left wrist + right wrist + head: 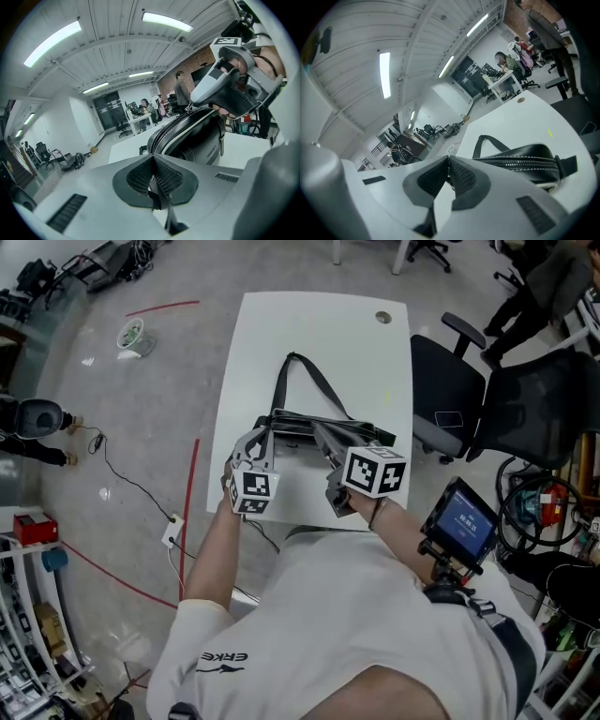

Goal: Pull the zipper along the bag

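Observation:
A black bag point(298, 427) with a long strap point(314, 381) lies on the white table point(319, 324). Both grippers work at its near side. My left gripper point(255, 448) is shut on a thin black tab point(158, 194) at the bag's end, and the bag point(197, 140) rises just beyond its pads. My right gripper point(328, 448) sits at the zipper line, shut on the zipper pull, with a dark bit showing between its pads point(461, 178). The zipper point(520, 163) runs away to the right with its teeth meshed. In the left gripper view, the right gripper point(190, 107) touches the top of the zipper point(168, 127).
A black office chair point(450, 381) stands close to the table's right edge. A small screen device point(461, 521) hangs at the person's right side. Cables and red tape lines cross the floor on the left. People sit at desks far off.

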Motion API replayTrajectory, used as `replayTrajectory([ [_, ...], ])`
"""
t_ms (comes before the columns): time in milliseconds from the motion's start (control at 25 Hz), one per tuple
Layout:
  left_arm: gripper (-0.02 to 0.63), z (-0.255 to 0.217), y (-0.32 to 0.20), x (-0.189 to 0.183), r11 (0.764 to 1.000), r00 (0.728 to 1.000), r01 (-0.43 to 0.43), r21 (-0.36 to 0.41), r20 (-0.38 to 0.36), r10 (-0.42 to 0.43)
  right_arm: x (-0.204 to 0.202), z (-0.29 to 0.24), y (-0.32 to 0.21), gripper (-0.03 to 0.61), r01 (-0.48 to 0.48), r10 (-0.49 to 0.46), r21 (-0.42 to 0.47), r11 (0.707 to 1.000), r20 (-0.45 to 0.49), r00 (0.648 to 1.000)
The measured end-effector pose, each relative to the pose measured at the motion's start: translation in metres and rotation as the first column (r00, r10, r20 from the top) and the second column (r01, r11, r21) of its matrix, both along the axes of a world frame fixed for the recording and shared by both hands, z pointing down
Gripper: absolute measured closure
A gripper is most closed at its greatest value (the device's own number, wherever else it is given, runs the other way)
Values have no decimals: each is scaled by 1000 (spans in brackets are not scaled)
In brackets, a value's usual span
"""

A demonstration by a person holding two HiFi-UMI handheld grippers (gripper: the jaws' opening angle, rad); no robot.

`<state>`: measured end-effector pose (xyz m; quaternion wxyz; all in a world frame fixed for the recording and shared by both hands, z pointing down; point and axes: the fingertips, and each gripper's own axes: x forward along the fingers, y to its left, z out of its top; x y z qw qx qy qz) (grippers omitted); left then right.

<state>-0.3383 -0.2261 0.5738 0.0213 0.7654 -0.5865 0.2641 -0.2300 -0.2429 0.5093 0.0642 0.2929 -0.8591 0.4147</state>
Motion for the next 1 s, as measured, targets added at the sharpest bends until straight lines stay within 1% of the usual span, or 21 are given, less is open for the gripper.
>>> replayTrajectory([
  [120, 612, -5, 0, 0, 1000, 1000, 9, 2, 1, -9, -1, -4, 0, 566, 8, -8, 0, 1000, 7, 1000],
  [240, 612, -7, 1, 1, 1000, 1000, -4, -3, 9, 4, -1, -5, 0, 566, -2, 2, -1, 1000, 1, 1000],
  [360, 612, -6, -4, 6, 999, 999, -37, 0, 7, 37, 2, -3, -5, 566, -28, 28, 12, 1000, -10, 1000],
  [600, 612, -1, -15, 20, 994, 994, -111, -11, -24, 111, 10, 4, -16, 566, -99, 100, 24, 995, -38, 994],
  [840, 612, 0, -18, 32, 984, 983, -180, -11, -30, 180, 7, 5, -17, 566, -133, 135, 33, 991, -61, 989],
  [920, 612, -1, -15, 27, 981, 980, -196, -6, -34, 196, -3, 5, -13, 566, -137, 140, 39, 990, -69, 988],
  [1000, 612, -2, -6, 15, 977, 976, -214, 4, -36, 215, -21, 4, -4, 566, -138, 142, 50, 989, -79, 987],
])
